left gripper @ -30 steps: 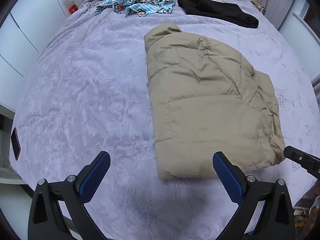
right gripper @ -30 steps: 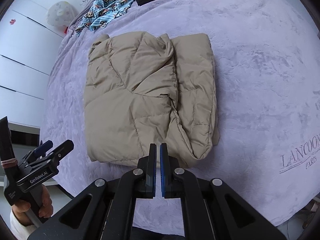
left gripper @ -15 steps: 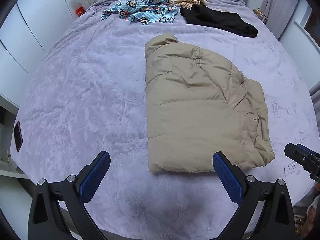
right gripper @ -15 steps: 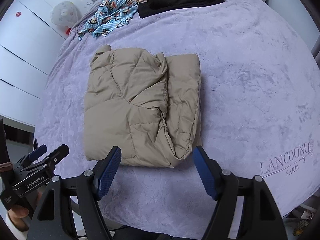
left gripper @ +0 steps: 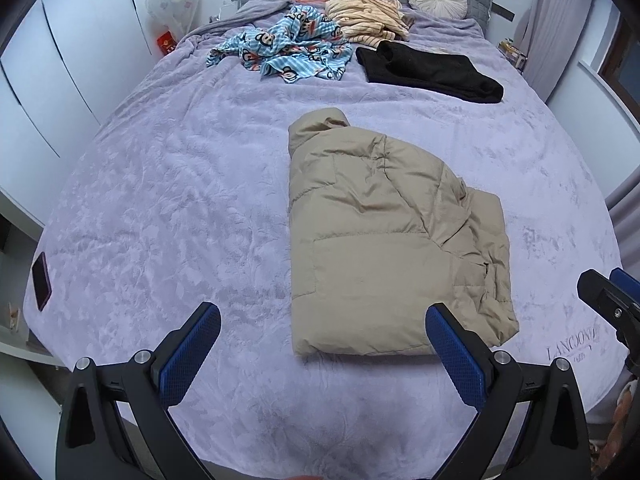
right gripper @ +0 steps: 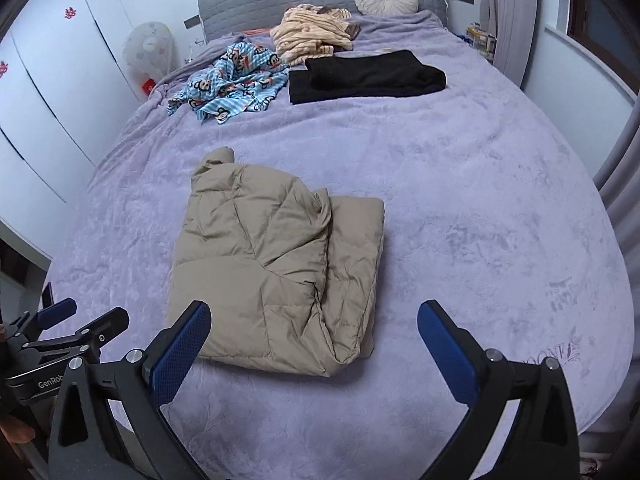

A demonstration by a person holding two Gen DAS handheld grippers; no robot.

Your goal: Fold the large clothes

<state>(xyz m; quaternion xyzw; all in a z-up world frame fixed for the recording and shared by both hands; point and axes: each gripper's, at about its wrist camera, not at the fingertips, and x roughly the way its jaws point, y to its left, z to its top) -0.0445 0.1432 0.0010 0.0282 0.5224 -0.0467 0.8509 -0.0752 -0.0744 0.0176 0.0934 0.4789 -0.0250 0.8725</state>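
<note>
On the purple blanket (left gripper: 168, 208) lies the folded tan jacket (left gripper: 380, 248), its collar toward the headboard. The right gripper (right gripper: 314, 344) has just been opening and now stands spread wide above the jacket's near edge, nothing between its blue pads (right gripper: 180, 350), touching nothing. The left gripper (left gripper: 320, 350) also hangs wide open and empty over the near edge. Farther up the bed lie a black garment (left gripper: 428, 70) and a blue patterned cloth (left gripper: 288, 52).

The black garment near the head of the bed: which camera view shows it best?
The right wrist view: the black garment lies there as a flat folded rectangle with all its edges visible, beside the monkey-print cloth. In the left wrist view the garment is also whole, but it is seen at a slant, so its shape is less clear.
</note>
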